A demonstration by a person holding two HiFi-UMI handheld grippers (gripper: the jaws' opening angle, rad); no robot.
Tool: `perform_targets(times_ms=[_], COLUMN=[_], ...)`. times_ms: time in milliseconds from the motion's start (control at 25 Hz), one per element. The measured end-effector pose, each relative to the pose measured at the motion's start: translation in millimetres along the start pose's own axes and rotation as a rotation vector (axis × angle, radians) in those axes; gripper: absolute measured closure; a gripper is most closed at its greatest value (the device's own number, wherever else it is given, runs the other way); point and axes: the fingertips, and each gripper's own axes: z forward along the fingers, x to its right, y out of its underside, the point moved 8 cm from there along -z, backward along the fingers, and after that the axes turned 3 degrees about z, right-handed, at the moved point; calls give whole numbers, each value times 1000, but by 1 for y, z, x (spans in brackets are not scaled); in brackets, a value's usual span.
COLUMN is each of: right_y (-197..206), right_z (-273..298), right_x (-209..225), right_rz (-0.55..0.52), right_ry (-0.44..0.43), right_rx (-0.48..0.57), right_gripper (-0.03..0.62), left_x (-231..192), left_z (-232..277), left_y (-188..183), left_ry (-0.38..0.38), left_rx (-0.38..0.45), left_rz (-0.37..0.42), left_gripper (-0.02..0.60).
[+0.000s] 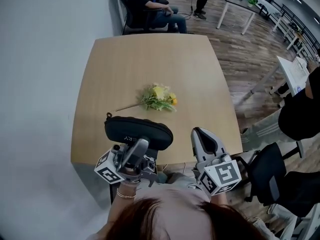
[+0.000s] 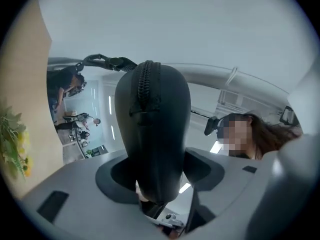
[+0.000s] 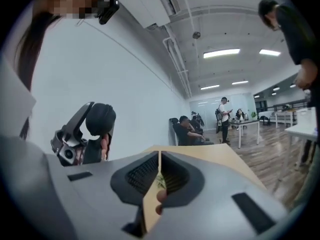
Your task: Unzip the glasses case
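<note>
The black zipped glasses case (image 1: 138, 132) hangs above the table's near edge, clamped at one end between the jaws of my left gripper (image 1: 141, 145). In the left gripper view the case (image 2: 152, 134) rises away from the jaws, its closed zipper (image 2: 145, 81) running up the ridge and a wrist strap (image 2: 102, 61) at its far end. My right gripper (image 1: 202, 136) hovers beside the case on the right, jaws together and holding nothing. The right gripper view shows its fingertips (image 3: 159, 156) nearly meeting, and the case (image 3: 100, 118) up at the left.
A small bunch of yellow flowers (image 1: 159, 98) lies mid-table on the wooden table (image 1: 150, 59). People sit on chairs (image 1: 150, 6) beyond the far edge. Another person (image 1: 300, 109) and a dark chair (image 1: 270, 174) are at the right. A white wall runs along the left.
</note>
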Motion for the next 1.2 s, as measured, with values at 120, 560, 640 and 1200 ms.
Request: perform_targets(times_ms=[120,560,640,1200], right_y=[-5,-19,-17,-3], right_z=[-16,-85,-98,-152], right_x=[9,40,48,80], right_rz=[75,81,94,158], right_ry=[-34,-76,-80,-95], right_rx=[36,71,70,136], right_gripper=[572,579,579,579], left_x=[13,69,76,119], left_z=[8,36,38,45], left_y=[8,69,82,138], left_ry=[16,-100,-122,-216], left_rx=[-11,-176,-184,-270], left_rz=[43,422,443,534], left_gripper=[336,335,334,336])
